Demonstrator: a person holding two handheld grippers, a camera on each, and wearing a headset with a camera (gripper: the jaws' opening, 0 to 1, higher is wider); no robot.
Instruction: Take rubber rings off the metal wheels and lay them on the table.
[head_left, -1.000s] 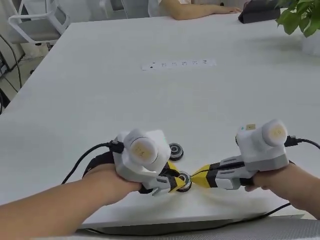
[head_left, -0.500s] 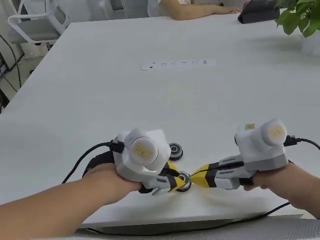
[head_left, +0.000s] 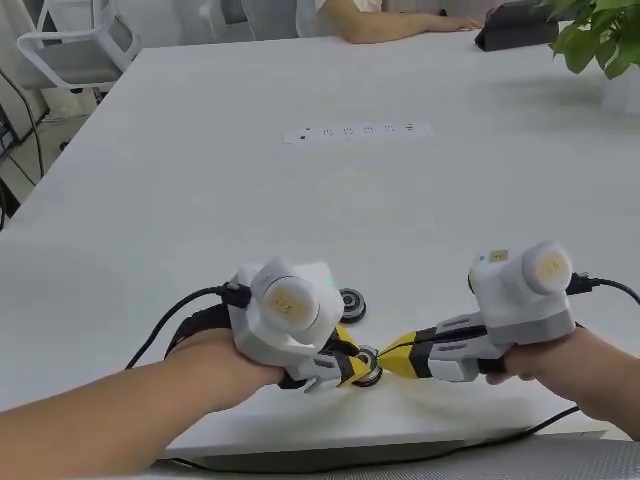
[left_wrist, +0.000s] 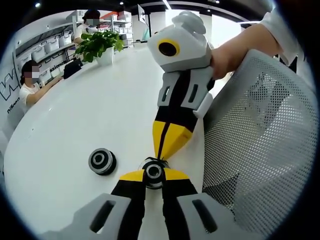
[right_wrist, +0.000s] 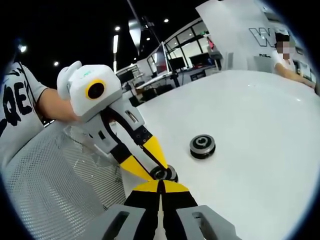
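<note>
My left gripper (head_left: 358, 366) is shut on a small metal wheel (head_left: 367, 362) just above the white table (head_left: 300, 200), near its front edge. In the left gripper view the wheel (left_wrist: 153, 172) sits between my yellow tips. My right gripper (head_left: 388, 358) comes in from the right, jaws closed together, its tips pinching the black rubber ring at the wheel's rim (right_wrist: 164, 173). The left gripper view shows that gripper (left_wrist: 161, 154) reaching down onto the wheel. A second wheel (head_left: 350, 303) with its black ring lies flat on the table just behind, also visible as wheel (left_wrist: 102, 161) and wheel (right_wrist: 202, 145).
A white power strip (head_left: 358, 129) lies mid-table. A potted plant (head_left: 595, 40) stands at the far right, and a person's arm (head_left: 390, 20) rests on the far edge. A mesh chair (left_wrist: 260, 140) is close behind the table's front edge.
</note>
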